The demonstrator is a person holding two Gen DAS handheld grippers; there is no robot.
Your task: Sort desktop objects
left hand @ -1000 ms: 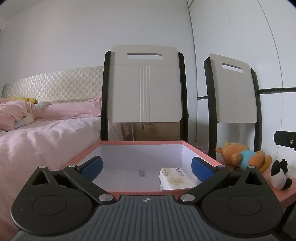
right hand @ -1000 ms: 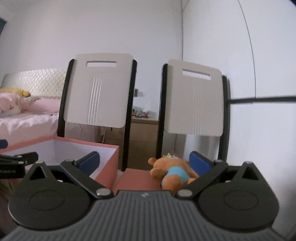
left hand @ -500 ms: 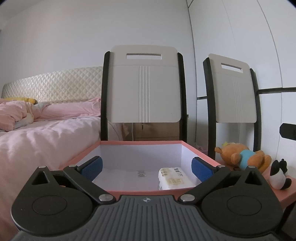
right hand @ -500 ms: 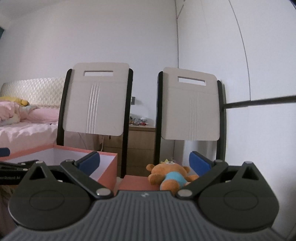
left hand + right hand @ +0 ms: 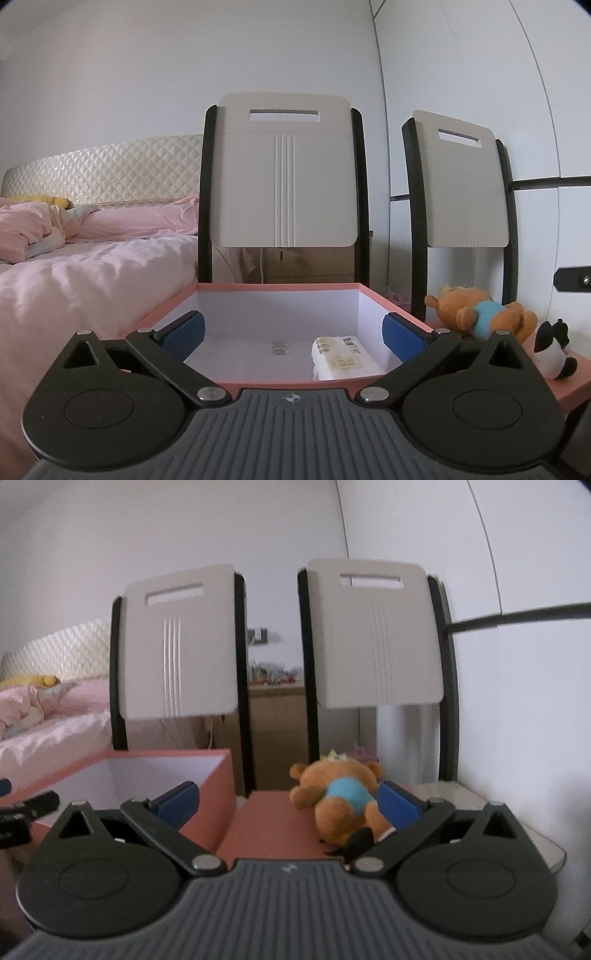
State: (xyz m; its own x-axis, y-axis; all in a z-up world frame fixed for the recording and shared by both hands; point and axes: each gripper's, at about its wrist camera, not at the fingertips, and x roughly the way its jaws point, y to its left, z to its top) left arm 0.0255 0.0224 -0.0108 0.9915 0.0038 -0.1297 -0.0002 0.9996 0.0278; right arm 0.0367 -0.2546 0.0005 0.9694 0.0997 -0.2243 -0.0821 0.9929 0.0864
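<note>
A white tissue pack (image 5: 341, 356) lay in our coral cardboard box (image 5: 280, 380). Both tongs, left (image 5: 291, 332) and right (image 5: 290, 803), gaped empty. The orange plush bear (image 5: 341, 799) and seemingly a panda toy (image 5: 554, 349) remained.

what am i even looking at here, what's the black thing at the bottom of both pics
That black shape is a hand-held gripper: a person carries one in each hand, with a camera on each looking forward along its two blue-padded fingers. One picture is from the left gripper, open and empty above a pink box holding a tissue pack. The other is from the right gripper, open near an orange teddy lying on a pink surface. A small panda toy sits beside the teddy. Nothing is held.
</note>
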